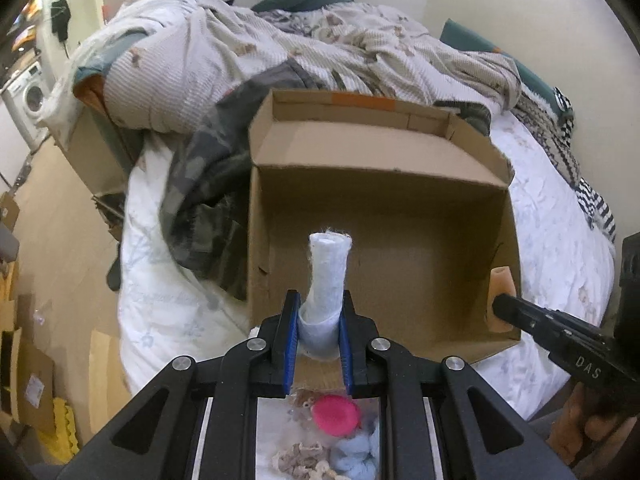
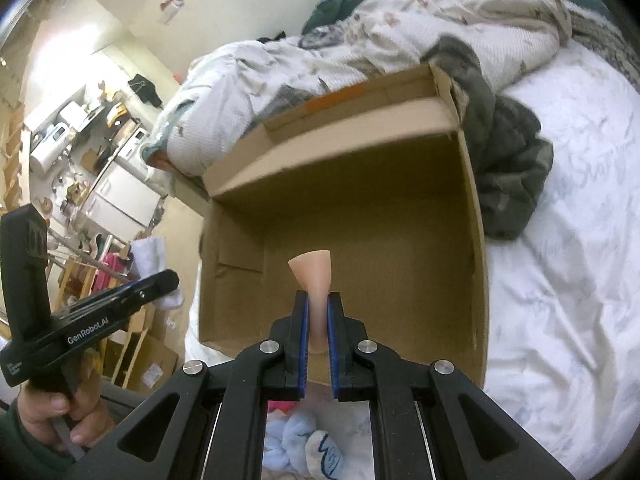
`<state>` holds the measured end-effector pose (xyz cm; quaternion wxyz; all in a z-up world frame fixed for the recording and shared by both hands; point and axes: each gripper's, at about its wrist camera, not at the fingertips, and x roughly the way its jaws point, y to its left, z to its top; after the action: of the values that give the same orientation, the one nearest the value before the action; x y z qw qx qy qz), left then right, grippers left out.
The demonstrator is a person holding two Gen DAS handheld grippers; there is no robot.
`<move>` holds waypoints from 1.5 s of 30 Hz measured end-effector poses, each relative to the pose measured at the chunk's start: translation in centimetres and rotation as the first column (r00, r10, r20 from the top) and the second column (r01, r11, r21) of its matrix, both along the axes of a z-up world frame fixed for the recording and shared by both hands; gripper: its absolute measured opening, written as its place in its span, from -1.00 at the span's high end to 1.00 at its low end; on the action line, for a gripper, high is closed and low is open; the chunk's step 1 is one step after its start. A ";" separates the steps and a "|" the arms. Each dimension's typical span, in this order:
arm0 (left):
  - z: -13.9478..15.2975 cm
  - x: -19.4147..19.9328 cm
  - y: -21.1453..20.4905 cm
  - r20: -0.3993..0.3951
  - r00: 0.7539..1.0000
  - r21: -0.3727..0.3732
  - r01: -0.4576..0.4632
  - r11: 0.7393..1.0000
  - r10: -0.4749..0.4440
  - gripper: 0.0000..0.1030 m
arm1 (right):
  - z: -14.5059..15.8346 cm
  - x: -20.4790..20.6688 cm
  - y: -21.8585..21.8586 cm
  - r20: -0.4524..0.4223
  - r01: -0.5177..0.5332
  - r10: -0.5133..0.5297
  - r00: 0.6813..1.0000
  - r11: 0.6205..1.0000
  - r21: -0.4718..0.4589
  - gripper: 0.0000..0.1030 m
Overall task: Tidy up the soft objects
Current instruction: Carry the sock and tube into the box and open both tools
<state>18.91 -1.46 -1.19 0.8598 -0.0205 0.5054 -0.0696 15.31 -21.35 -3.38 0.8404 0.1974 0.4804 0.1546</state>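
Over the box: both tools hang above the empty cardboard box on the bed, placed to drop in.
Left tool: clamped on a white rolled sock.
Right tool: pinching a peach sock.
Remaining pile: more socks lie on the bed below the tools.

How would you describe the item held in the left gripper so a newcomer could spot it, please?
On the white bed sits an open brown cardboard box. At its near edge, the left gripper clamps a pale blue fuzzy rolled sock that stands upright. The right gripper's item is smooth and peach.

bed — cardboard box, blankets
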 end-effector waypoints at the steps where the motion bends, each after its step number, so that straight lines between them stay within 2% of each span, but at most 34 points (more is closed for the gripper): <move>1: -0.7 0.0 0.0 0.003 1.000 0.000 0.005 1.000 -0.005 0.69 | -0.3 0.3 0.3 -0.009 -0.002 0.001 1.000 1.000 -0.013 0.80; 3: -1.9 0.1 -0.2 0.000 1.000 0.015 0.012 1.000 -0.012 0.69 | -0.6 0.6 0.7 -0.007 -0.018 0.017 1.000 0.999 -0.049 0.80; 7: -3.5 0.7 -0.2 -0.037 0.999 -0.051 0.006 0.999 -0.008 0.68 | -2.2 1.1 0.7 -0.048 -0.019 0.015 0.999 0.995 -0.094 0.80; 9: -3.8 0.7 -0.4 -0.029 1.000 -0.047 0.011 0.999 -0.012 0.68 | -3.0 1.5 0.6 -0.075 -0.018 0.010 0.997 0.993 -0.113 0.80; 13: -4.0 0.9 -1.0 -0.007 1.000 -0.032 0.026 0.999 -0.027 0.68 | -3.8 2.0 0.8 -0.109 -0.017 0.005 0.994 0.994 -0.111 0.80; 21: -4.4 1.3 -1.6 -0.003 0.999 -0.010 0.035 0.999 -0.035 0.68 | -4.4 1.8 1.7 -0.117 -0.065 0.049 0.992 0.989 -0.131 0.80; 27: -5.8 1.4 -1.7 -0.050 0.998 0.009 0.026 1.000 -0.026 0.68 | -4.5 2.1 1.5 -0.132 -0.059 0.042 0.990 0.990 -0.127 0.80; 30: -6.0 1.4 -1.8 -0.062 0.998 -0.006 0.029 1.000 -0.029 0.68 | -4.6 2.1 1.6 -0.139 -0.061 0.043 0.989 0.990 -0.124 0.80; 38: -5.8 1.2 -1.7 -0.034 0.999 -0.004 0.025 1.000 -0.026 0.68 | -4.8 2.0 1.5 -0.150 -0.058 0.039 0.988 0.990 -0.126 0.80; 45: -6.0 1.3 -1.9 -0.052 0.998 0.001 0.030 1.000 -0.030 0.63 | -4.8 2.1 1.4 -0.153 -0.050 0.031 0.988 0.991 -0.122 0.80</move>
<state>20.24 -3.38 -7.18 0.8453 -0.0141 0.5279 -0.0817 17.42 -19.99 -8.21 0.8091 0.1456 0.5553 0.1260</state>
